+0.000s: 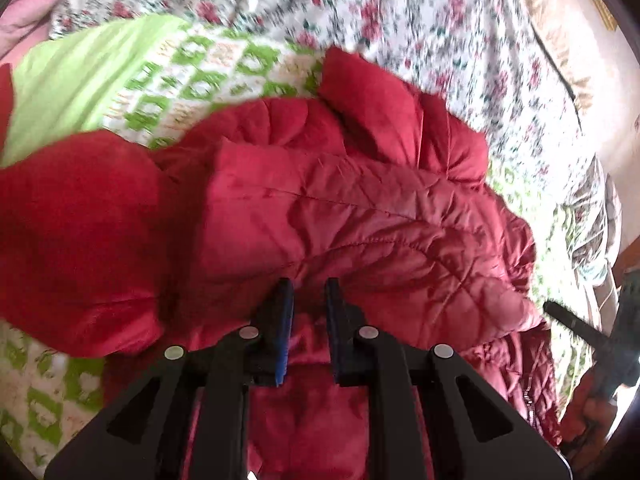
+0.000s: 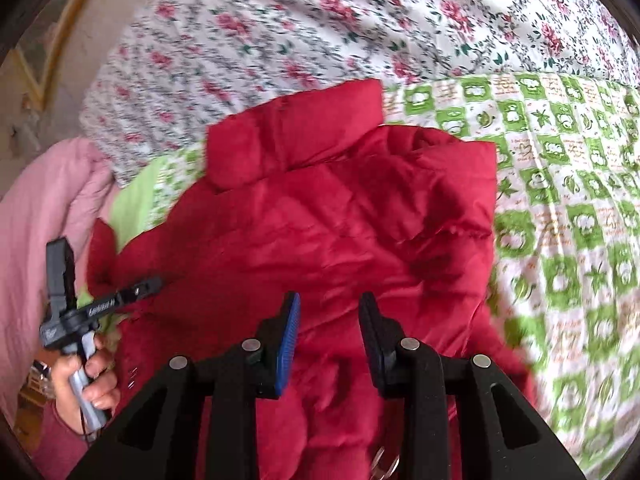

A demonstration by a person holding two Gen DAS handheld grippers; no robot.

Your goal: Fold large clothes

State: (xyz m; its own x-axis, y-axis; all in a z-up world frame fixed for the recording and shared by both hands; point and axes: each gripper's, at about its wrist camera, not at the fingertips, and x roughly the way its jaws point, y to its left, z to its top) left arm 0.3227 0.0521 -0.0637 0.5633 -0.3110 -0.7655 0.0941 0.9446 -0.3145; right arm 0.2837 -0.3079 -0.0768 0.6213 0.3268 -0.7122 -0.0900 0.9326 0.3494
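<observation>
Bed covers, a green-checked sheet (image 2: 560,184) over floral bedding (image 2: 280,28), carry the red jacket (image 2: 340,220), lying mid-bed, bunched and only partly folded. Left gripper (image 1: 308,286) fingers pinch its near edge; right gripper (image 2: 329,300) fingers hover parted above it, so most folding seems left.

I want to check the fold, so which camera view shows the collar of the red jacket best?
The right wrist view: the collar stands whole and fairly sharp at the top of the red jacket. In the left wrist view the collar shows partly, blurred, behind puffed folds.
</observation>
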